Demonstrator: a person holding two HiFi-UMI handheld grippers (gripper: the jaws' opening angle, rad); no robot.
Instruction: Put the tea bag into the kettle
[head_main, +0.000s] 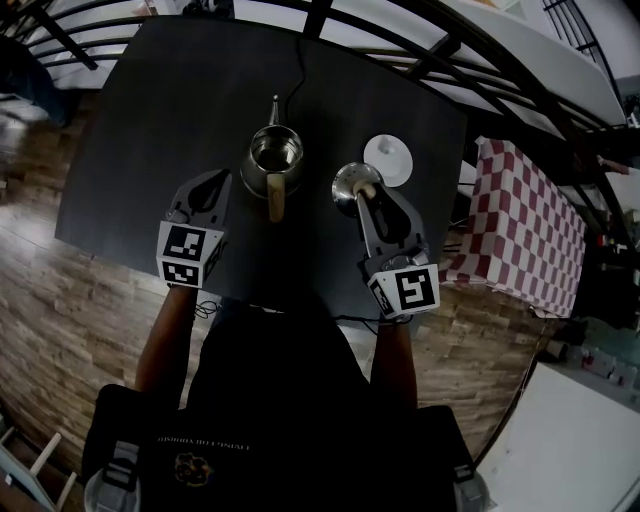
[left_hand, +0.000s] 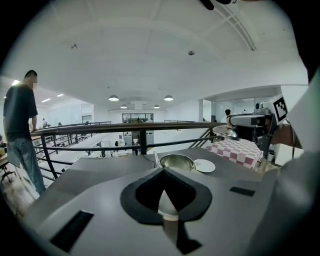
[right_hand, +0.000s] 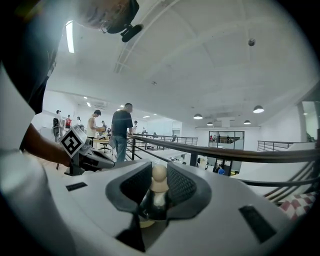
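Observation:
The metal kettle (head_main: 272, 155) stands open in the middle of the dark table (head_main: 150, 120), its wooden handle (head_main: 275, 197) pointing toward me. In the left gripper view the kettle (left_hand: 176, 161) shows just beyond the jaws. My right gripper (head_main: 365, 192) is shut on the wooden knob (right_hand: 159, 175) of the kettle lid (head_main: 352, 182) and holds it to the right of the kettle. My left gripper (head_main: 215, 178) hovers left of the kettle, shut, with its tips (left_hand: 164, 172) touching and nothing visible between them. No view shows a tea bag.
A white saucer (head_main: 388, 158) lies right of the kettle, behind the lid. A black cable (head_main: 297, 70) runs to the table's far edge. A black railing (left_hand: 125, 127) borders the far side. A red-checked tablecloth (head_main: 525, 225) lies on my right. A person (left_hand: 21, 125) stands by the railing.

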